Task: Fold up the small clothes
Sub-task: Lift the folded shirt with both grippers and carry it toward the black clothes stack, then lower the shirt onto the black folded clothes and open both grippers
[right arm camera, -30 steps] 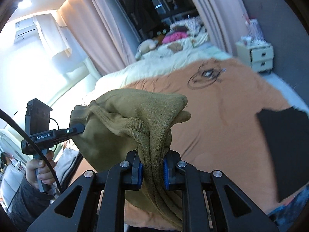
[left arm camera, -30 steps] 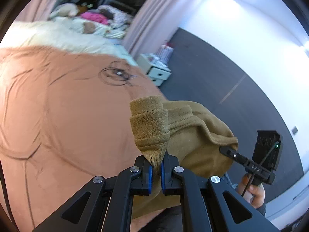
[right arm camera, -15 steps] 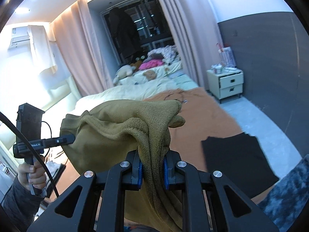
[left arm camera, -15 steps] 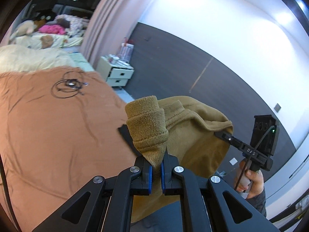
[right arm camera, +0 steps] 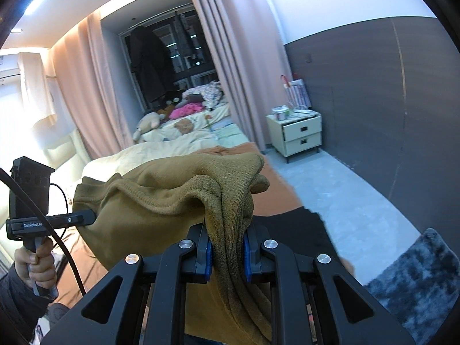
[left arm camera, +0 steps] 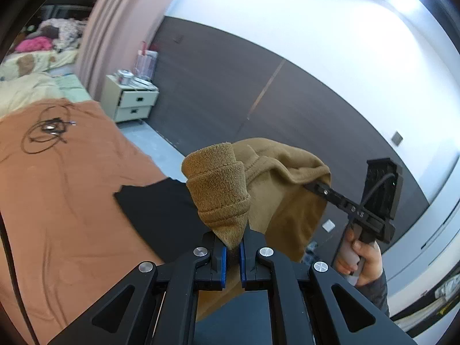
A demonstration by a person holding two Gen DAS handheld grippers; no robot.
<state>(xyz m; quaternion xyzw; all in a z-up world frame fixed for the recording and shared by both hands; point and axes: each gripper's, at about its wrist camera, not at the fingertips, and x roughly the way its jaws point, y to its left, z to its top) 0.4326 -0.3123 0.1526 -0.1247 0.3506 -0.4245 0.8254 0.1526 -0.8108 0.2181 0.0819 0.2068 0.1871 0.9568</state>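
Note:
A tan knitted garment (left arm camera: 276, 189) hangs in the air between both grippers, above the bed. My left gripper (left arm camera: 233, 254) is shut on one ribbed edge of it. My right gripper (right arm camera: 228, 254) is shut on another bunched edge of the same garment (right arm camera: 172, 192). Each gripper shows in the other's view, the right one (left arm camera: 319, 187) and the left one (right arm camera: 89, 217), with their tips buried in the cloth. A black garment (left arm camera: 161, 210) lies flat on the orange bedspread (left arm camera: 57, 187) below; it also shows in the right wrist view (right arm camera: 296, 230).
A coiled black cable (left arm camera: 46, 132) lies on the bedspread farther off. A cream nightstand (right arm camera: 297, 132) stands by the dark wall, past the grey floor (right arm camera: 345, 195). Pillows and soft toys (right arm camera: 178, 115) are piled at the bed's head. A grey fuzzy cloth (right arm camera: 414, 284) is at lower right.
Both grippers have risen and swung right with the tan garment held between them; the bed has dropped lower in view and the black garment and the wall have come into sight.

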